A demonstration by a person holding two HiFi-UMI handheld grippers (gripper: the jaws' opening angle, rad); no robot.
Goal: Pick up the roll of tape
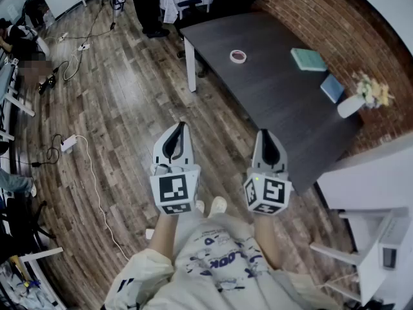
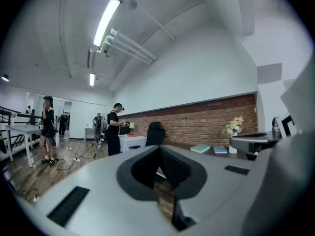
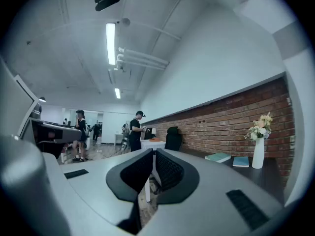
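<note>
The roll of tape (image 1: 238, 57), a pale ring, lies flat on the dark table (image 1: 277, 102) near its far left end. My left gripper (image 1: 181, 126) and right gripper (image 1: 264, 133) are held side by side over the wooden floor, well short of the tape, and the right one is just off the table's near edge. Both are shut with nothing between the jaws. In the left gripper view the left gripper (image 2: 158, 149) points level across the room, as does the right gripper (image 3: 153, 153) in the right gripper view. Neither gripper view shows the tape.
On the table's right side lie a green book (image 1: 308, 59) and a blue book (image 1: 332, 88), beside a white vase of flowers (image 1: 352, 104). A brick wall (image 1: 335, 24) runs behind the table. Cables and a power strip (image 1: 68, 143) lie on the floor. People stand far off.
</note>
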